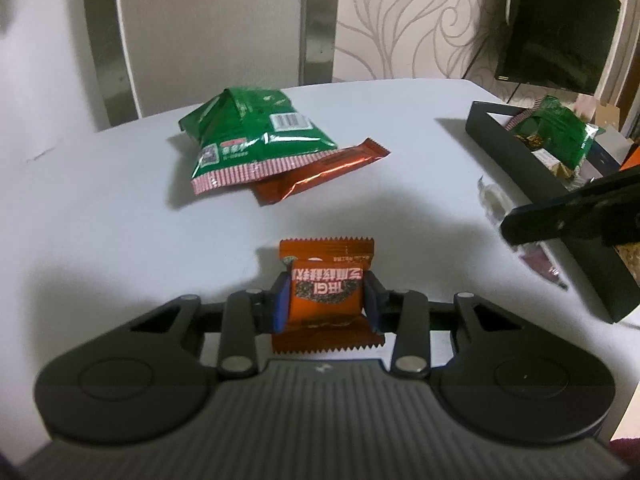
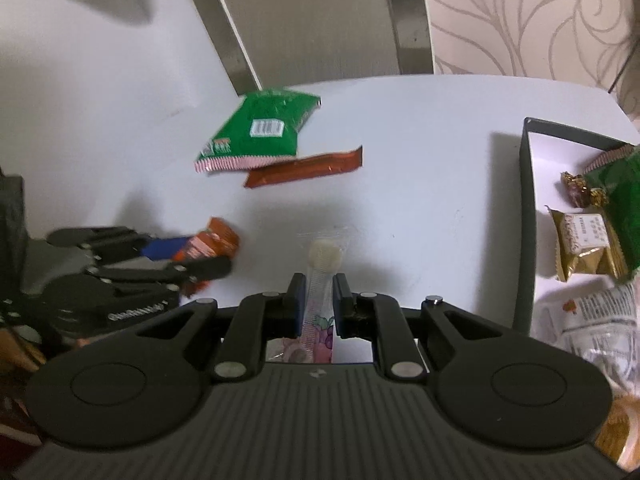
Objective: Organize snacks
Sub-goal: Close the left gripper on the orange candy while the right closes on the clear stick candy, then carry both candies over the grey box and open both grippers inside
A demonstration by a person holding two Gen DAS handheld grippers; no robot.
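My left gripper (image 1: 326,298) is shut on a small orange snack packet (image 1: 326,284), held just above the white table (image 1: 120,208); it also shows in the right wrist view (image 2: 212,246). My right gripper (image 2: 318,300) is shut on a clear candy packet (image 2: 322,276) with a pale round sweet, over the table. A green snack bag (image 1: 256,136) lies across a brown-red bar wrapper (image 1: 320,170) at mid table; both show in the right wrist view, bag (image 2: 260,132) and bar (image 2: 308,166).
A black box (image 2: 527,208) stands at the table's right, holding a green bag (image 2: 618,188), a gold packet (image 2: 586,240), wrapped candies and a white packet. It shows in the left wrist view (image 1: 520,156) too. A chair back (image 1: 208,28) stands behind the table.
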